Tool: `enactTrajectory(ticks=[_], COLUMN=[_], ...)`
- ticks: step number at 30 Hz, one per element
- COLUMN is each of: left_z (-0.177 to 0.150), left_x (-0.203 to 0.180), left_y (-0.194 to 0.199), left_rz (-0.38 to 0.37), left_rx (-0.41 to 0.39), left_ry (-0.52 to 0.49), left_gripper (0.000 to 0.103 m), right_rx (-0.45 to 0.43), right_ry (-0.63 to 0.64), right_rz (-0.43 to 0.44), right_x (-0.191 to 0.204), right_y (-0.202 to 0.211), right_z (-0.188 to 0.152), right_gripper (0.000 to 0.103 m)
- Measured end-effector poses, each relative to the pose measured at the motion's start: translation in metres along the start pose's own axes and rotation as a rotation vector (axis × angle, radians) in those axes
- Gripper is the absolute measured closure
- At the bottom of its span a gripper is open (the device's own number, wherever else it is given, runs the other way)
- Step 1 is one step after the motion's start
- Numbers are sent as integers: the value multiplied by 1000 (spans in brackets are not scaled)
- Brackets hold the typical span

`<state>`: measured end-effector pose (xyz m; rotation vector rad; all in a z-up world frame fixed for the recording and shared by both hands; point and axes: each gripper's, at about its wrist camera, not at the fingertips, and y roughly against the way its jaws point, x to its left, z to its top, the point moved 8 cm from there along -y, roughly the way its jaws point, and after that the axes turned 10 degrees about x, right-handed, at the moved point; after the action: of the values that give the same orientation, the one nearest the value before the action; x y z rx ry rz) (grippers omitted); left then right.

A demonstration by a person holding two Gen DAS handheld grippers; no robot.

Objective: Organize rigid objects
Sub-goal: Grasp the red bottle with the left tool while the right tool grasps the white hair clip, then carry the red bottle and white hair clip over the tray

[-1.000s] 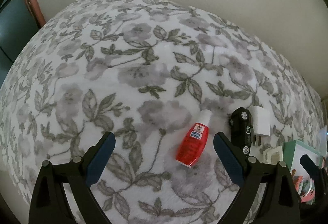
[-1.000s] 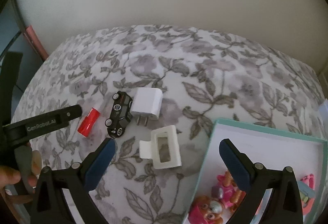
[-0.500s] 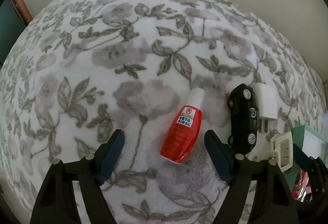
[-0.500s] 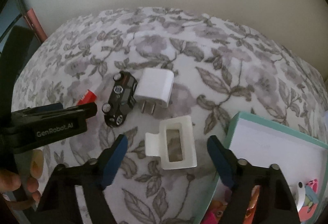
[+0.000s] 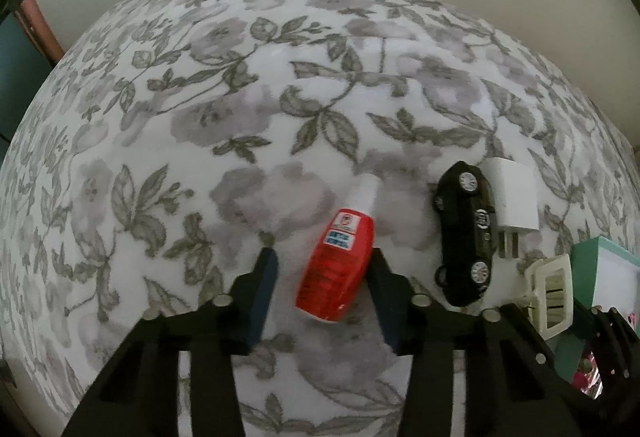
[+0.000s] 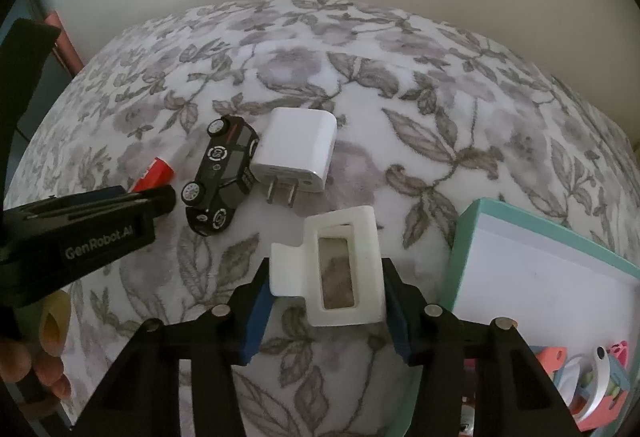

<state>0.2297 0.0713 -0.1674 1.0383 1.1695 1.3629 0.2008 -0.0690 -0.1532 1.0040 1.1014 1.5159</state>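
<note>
A red bottle with a white cap [image 5: 338, 269] lies on the floral blanket between the fingers of my left gripper [image 5: 322, 297]. The right pad touches it; a gap stays at the left pad. A white hair claw clip [image 6: 340, 269] lies between the fingers of my right gripper [image 6: 326, 301], and both pads touch its sides. A black toy car [image 6: 224, 173] and a white charger plug [image 6: 296, 149] lie side by side just behind. The red bottle [image 6: 154, 175] shows in the right wrist view, partly behind the left gripper's body.
A teal box [image 6: 540, 269] with a white inside stands at the right, with small colourful toys [image 6: 592, 381] at its near end. The blanket [image 5: 240, 97] ends at a pale wall behind. The hand holding the left gripper [image 6: 36, 365] shows at the lower left.
Both grippers have moved forward and down and narrowed. The left now straddles the red bottle; the right has closed onto the white clip.
</note>
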Motion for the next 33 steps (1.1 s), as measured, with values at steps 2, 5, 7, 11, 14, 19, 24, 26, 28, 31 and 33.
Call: enactTrajectory(ticks=[2,5,7,11,14,19,24,26,28,31,33], left_z=[-1,0,1,2,3,3,7,8,10,12,12], left_x=[-4,-9,-7,-1,2,8,7,6,6,7,6], left_y=[2,2,3,10,20,39,63,75,83,96,105], left_rz=[-4,-8,-27,-53,-63,-72,-99,-117,-126,-135,-138], left_rx=[-1,1,1,-9,-31,-70,-118,-140,-157,-184,-201], left_ry=[-9,-11,3,36,45,42,44,49,54,58,57], left_gripper=[69,69,70,76,80,81,81,81,81,81,81], right_rx=[-1,-1,-2,-9,-25,-55,-104,-121,-138,-161,-172], right_ry=[-5,-10,-11,-22,-26,-31,-47,-54,-65,-82,-90], right_rz=[0,8,8,22,30,49,67,73,76,82,79], right_x=[-1,-1,-2,-2,-1,-2,-6,-8,-11,-18,-22], right_y=[0,1,1,5,12,29,53,62,71,82,87], right_z=[0,0,0,0,1,4,7,8,8,10,10], right_gripper=[53,53,53,53,53,54,54,54,54,54,54])
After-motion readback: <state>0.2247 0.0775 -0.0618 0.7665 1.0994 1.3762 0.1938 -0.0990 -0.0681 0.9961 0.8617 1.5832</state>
